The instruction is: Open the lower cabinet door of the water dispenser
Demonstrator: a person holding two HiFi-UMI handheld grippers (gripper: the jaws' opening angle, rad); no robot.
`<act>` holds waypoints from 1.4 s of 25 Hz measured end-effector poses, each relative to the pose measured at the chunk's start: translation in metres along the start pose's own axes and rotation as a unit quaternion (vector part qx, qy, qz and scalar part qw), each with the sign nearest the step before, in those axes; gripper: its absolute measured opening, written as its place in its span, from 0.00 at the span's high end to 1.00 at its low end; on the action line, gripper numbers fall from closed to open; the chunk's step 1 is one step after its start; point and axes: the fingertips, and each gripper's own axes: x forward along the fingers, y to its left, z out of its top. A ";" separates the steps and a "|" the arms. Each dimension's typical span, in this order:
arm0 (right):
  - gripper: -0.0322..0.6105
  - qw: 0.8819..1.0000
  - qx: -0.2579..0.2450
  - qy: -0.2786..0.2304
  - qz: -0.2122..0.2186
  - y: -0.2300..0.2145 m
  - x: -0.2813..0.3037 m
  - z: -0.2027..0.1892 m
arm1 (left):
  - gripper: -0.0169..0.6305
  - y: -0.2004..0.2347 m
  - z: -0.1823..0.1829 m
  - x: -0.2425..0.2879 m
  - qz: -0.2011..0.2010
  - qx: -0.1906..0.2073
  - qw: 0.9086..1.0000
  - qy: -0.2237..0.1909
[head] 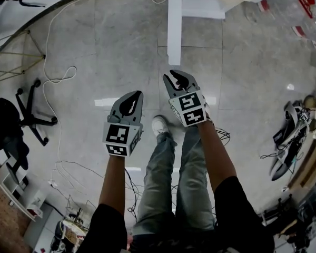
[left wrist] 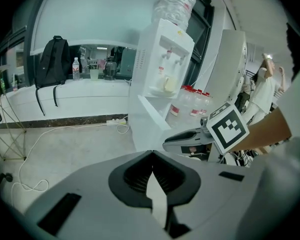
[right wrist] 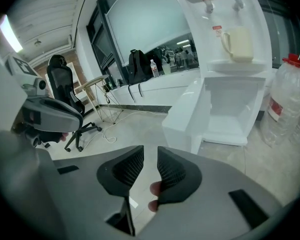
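Although the task is to open it, the lower cabinet door (head: pixel 174 30) already stands swung out, so the job looks essentially done.

Head view: you look down at a grey floor (head: pixel 95 62) and your own legs. The left gripper (head: pixel 134 96) and right gripper (head: pixel 176 77) are held out side by side, well apart from the water dispenser (head: pixel 203 4) at the top edge.

Left gripper view: its fingers meet tip to tip and hold nothing. The white dispenser stands ahead, its door angled outward.

Right gripper view: its fingers stand a narrow gap apart with nothing between them, touching nothing. Ahead to the right, the lower compartment (right wrist: pixel 235 114) is exposed, with the door swung to its left. Water bottles (right wrist: pixel 290 99) stand just beside the dispenser.
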 end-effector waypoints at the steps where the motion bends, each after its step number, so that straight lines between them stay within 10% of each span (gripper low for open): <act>1: 0.80 1.000 0.003 -0.003 0.000 0.004 -0.008 0.004 | 0.95 -0.004 0.005 -0.005 -0.001 -0.001 1.000 -0.002; 35: 0.93 0.989 0.007 -0.103 -0.104 0.043 -0.317 0.188 | 0.95 -0.127 0.220 -0.189 -0.017 0.005 0.994 -0.107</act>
